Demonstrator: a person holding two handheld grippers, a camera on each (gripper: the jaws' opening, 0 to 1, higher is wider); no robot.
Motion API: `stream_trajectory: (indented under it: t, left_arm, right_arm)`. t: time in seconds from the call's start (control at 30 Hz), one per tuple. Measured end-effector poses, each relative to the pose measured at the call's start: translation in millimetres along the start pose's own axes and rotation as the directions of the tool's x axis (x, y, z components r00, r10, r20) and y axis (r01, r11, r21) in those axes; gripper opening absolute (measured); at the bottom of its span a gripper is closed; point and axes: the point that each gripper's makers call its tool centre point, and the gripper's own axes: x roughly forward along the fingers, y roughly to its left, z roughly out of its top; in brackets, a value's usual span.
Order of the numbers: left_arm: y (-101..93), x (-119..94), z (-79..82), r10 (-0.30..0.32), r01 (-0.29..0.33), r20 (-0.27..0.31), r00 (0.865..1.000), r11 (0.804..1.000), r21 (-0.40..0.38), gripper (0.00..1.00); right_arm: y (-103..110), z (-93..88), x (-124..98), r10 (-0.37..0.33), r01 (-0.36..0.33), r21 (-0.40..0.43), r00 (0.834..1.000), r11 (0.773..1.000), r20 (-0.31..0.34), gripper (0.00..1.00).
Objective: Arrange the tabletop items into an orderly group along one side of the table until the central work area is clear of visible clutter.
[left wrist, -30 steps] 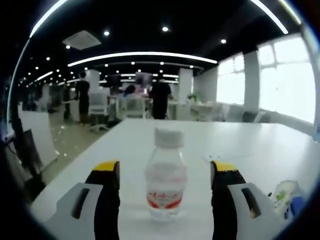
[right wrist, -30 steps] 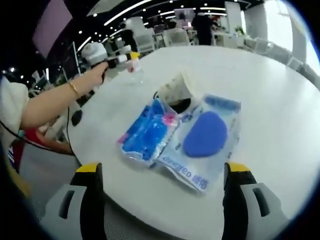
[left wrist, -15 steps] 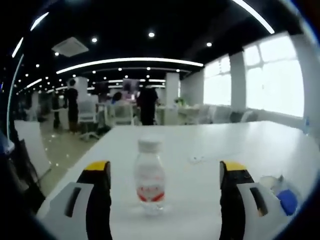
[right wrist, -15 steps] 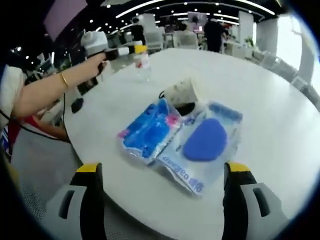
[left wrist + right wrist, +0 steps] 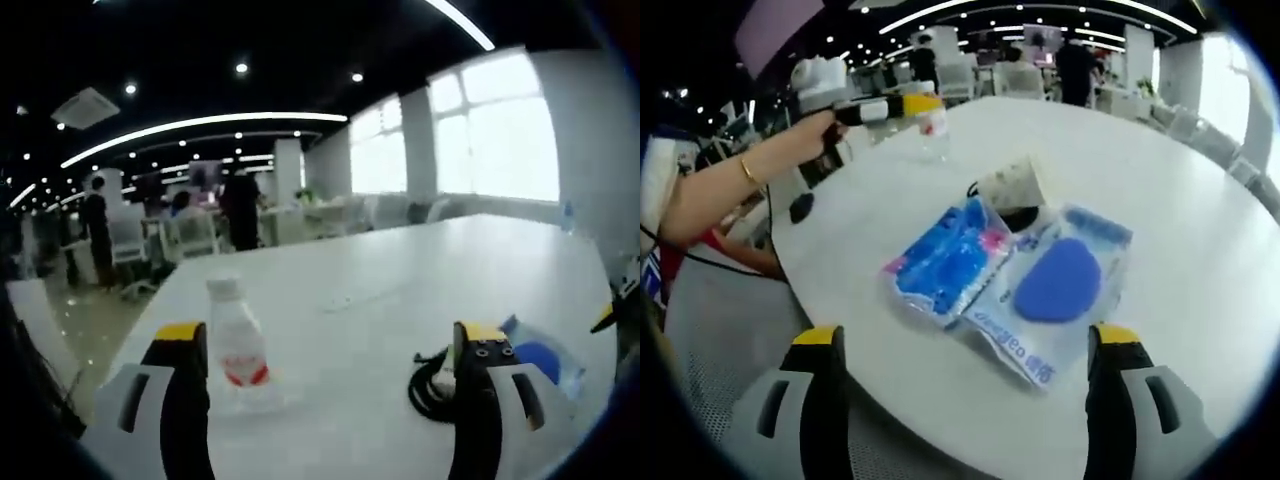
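Bottle: small clear plastic water bottle with white cap and red label (image 5: pixel 238 345) stands upright near the white table's (image 5: pixel 400 290) edge, placed.
Left gripper (image 5: pixel 330 400): mine, jaws spread, empty, bottle just inside its left jaw.
Right gripper (image 5: pixel 965 400): spread, empty, hovering off the table edge.
Remaining: blue-pink plastic packet (image 5: pixel 945 260), clear pouch with blue oval pad (image 5: pixel 1055 285), black coiled cable (image 5: pixel 428 388) beyond them, ungrouped.
Progress: early, in my judgement.

Gripper (image 5: pixel 330 345) open, bottle (image 5: pixel 238 345) by left jaw

Two packets (image 5: pixel 1010 275) side by side on table (image 5: pixel 1200 210), bottle (image 5: pixel 933 130) beyond.
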Motion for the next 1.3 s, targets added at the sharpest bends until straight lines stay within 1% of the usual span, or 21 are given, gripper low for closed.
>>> stream_trajectory:
  t: [0.17, 0.3, 0.33, 0.37, 0.4, 0.47, 0.6, 0.67, 0.7, 0.77, 0.8, 0.83, 0.9, 0.93, 1.03, 1.1, 1.13, 1.17, 1.2, 1.23, 1.3]
  left_arm:
    - [-14.9, -8.8, -7.6, -0.065, 0.067, -0.051, 0.997, 0.997, 0.044, 0.99]
    - [-18.5, -14.2, -8.5, -0.081, 0.084, -0.065, 0.995, 0.996, 0.040, 0.99]
    - [-21.8, -16.0, -10.2, -0.101, 0.104, -0.074, 0.992, 0.994, 0.039, 0.99]
    - [-22.8, -17.6, -12.0, -0.105, 0.109, -0.086, 0.991, 0.993, 0.045, 0.99]
    - [-24.9, -19.9, -14.8, -0.114, 0.122, -0.106, 0.988, 0.990, 0.068, 0.99]
    - [-29.3, -22.8, -16.5, -0.130, 0.141, -0.122, 0.984, 0.986, 0.086, 0.99]
    - [-38.7, -26.2, -15.8, -0.163, 0.180, -0.141, 0.977, 0.976, 0.119, 0.99]
    - [-43.7, -26.6, -16.3, -0.178, 0.200, -0.161, 0.971, 0.970, 0.137, 0.99]
    - [-47.9, -26.9, -16.6, -0.195, 0.222, -0.173, 0.965, 0.963, 0.151, 0.99]
    - [-51.5, -26.4, -17.0, -0.203, 0.234, -0.188, 0.961, 0.959, 0.162, 0.99]
    - [-54.8, -25.9, -19.2, -0.214, 0.246, -0.210, 0.954, 0.959, 0.139, 0.99]
    - [-58.0, -26.3, -22.6, -0.226, 0.263, -0.237, 0.945, 0.955, 0.137, 0.99]
    - [-59.8, -25.6, -26.8, -0.224, 0.280, -0.275, 0.935, 0.942, 0.184, 0.99]
    - [-63.3, -25.4, -30.3, -0.232, 0.301, -0.303, 0.924, 0.931, 0.206, 0.99]
    - [-73.8, -23.8, -36.1, -0.261, 0.348, -0.350, 0.900, 0.912, 0.216, 0.99]
    - [-80.7, -21.8, -38.3, -0.284, 0.380, -0.369, 0.885, 0.898, 0.220, 0.98]
    - [-82.7, -20.8, -39.2, -0.287, 0.389, -0.378, 0.881, 0.892, 0.230, 0.97]
    - [-87.1, -18.8, -39.8, -0.298, 0.405, -0.386, 0.873, 0.884, 0.234, 0.96]
    - [-89.5, -17.6, -40.3, -0.302, 0.412, -0.395, 0.868, 0.881, 0.232, 0.95]
    - [-92.9, -15.4, -39.2, -0.307, 0.416, -0.395, 0.866, 0.880, 0.228, 0.95]
    - [-98.8, -11.4, -38.2, -0.328, 0.436, -0.397, 0.857, 0.873, 0.219, 0.95]
  right_arm:
    - [0.1, -0.9, -1.3, -0.003, 0.003, -0.003, 1.000, 1.000, -0.002, 0.99]
    - [0.4, -0.5, -2.0, -0.001, 0.001, 0.000, 1.000, 1.000, 0.001, 0.99]
    - [0.7, -0.6, -2.0, 0.001, -0.001, 0.000, 1.000, 1.000, 0.000, 0.99]
    - [1.8, -1.4, -1.9, 0.006, -0.006, 0.000, 1.000, 1.000, -0.004, 0.99]
    - [2.7, -2.2, -2.2, 0.007, -0.007, 0.000, 1.000, 1.000, -0.008, 0.99]
    - [3.4, -4.1, -2.6, 0.007, -0.008, -0.003, 1.000, 1.000, -0.017, 0.99]
    - [4.7, -3.7, -3.0, 0.011, -0.011, -0.006, 1.000, 1.000, -0.016, 0.99]
    - [5.8, -4.7, -3.2, 0.015, -0.015, -0.007, 1.000, 1.000, -0.021, 0.99]
    - [6.3, -5.3, -3.2, 0.016, -0.016, -0.008, 1.000, 1.000, -0.023, 0.99]
    - [6.9, -6.2, -3.3, 0.017, -0.017, -0.011, 0.999, 1.000, -0.027, 0.99]
    - [7.1, -6.2, -3.6, 0.017, -0.018, -0.013, 0.999, 1.000, -0.027, 0.99]
    - [7.3, -6.3, -3.7, 0.018, -0.018, -0.013, 0.999, 1.000, -0.027, 0.99]
    - [7.9, -6.3, -3.8, 0.021, -0.021, -0.013, 0.999, 1.000, -0.028, 0.99]
    - [7.9, -6.6, -3.7, 0.022, -0.022, -0.012, 0.999, 1.000, -0.029, 0.99]
    - [8.4, -6.9, -3.5, 0.025, -0.025, -0.012, 0.999, 1.000, -0.034, 0.99]
    - [8.3, -7.2, -3.4, 0.024, -0.025, -0.013, 0.999, 1.000, -0.036, 0.99]
    - [8.1, -7.3, -3.4, 0.024, -0.024, -0.013, 0.999, 1.000, -0.037, 0.99]
    - [8.0, -7.4, -3.4, 0.023, -0.023, -0.013, 0.999, 1.000, -0.038, 0.99]
    - [8.0, -7.5, -3.4, 0.022, -0.023, -0.013, 0.999, 1.000, -0.040, 0.99]
    - [7.9, -7.5, -3.4, 0.022, -0.023, -0.013, 0.999, 1.000, -0.040, 0.99]
    - [7.9, -7.4, -3.3, 0.021, -0.022, -0.012, 0.999, 1.000, -0.041, 0.99]
